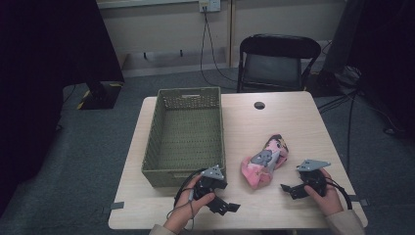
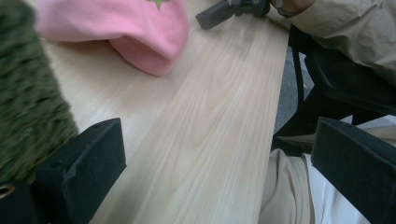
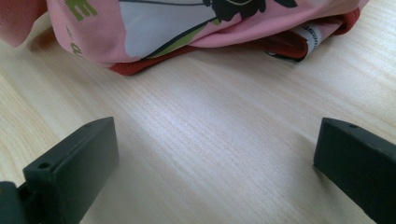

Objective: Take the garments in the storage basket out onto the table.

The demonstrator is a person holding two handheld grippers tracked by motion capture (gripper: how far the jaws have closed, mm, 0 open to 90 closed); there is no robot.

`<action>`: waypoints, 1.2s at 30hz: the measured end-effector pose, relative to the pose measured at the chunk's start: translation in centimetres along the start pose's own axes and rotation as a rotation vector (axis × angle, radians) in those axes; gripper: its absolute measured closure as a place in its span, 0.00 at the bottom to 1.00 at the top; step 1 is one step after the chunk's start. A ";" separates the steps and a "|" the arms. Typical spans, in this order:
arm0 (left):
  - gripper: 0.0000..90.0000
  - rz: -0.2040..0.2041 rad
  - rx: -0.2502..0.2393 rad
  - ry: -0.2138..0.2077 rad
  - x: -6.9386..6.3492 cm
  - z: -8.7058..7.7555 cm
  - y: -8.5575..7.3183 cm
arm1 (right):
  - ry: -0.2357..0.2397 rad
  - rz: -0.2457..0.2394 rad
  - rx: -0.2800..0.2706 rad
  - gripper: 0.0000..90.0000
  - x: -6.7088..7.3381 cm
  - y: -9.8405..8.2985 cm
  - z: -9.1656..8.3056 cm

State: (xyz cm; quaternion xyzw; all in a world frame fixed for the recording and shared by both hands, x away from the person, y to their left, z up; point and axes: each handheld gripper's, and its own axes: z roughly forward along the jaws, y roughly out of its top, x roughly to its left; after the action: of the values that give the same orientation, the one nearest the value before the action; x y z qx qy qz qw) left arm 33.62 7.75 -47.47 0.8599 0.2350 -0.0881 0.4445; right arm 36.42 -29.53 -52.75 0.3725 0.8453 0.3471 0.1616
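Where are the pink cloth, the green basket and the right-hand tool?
pink cloth (image 1: 264, 164), high view, printed middle.
green basket (image 1: 183, 174), high view, near wall.
right gripper (image 1: 288, 190), high view, between its fingers.

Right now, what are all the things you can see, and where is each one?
Pink cloth: one, pink with grey and dark print, bundled on the table between the two grippers.
Basket: one, green woven, nothing inside it, on the table's left half.
Table: one, light wood, with a dark round hole near its far edge.
Folding chair: one, black, beyond the table's far side.
Wall socket: one, pale, with a dark cable hanging down.
Left gripper: one, black, open, near the basket's front corner.
Right gripper: one, black, open, just right of the cloth.
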 end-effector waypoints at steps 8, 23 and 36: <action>0.02 0.006 -0.002 -0.009 0.2 -1.2 -0.7 | -0.001 0.001 0.000 0.00 0.0 0.0 0.0; 0.02 -0.006 -0.029 0.026 1.2 -4.6 -2.7 | -0.001 0.001 0.000 0.00 0.0 0.0 0.0; 0.02 -0.005 -0.048 0.063 1.8 -6.6 -4.0 | 0.000 0.001 0.000 0.00 0.0 0.0 0.0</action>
State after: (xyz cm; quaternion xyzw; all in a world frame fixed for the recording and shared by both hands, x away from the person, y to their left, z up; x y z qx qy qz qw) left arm 32.85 15.59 -47.14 0.8507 0.2530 -0.0563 0.4573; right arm 36.41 -29.53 -52.75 0.3731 0.8451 0.3471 0.1616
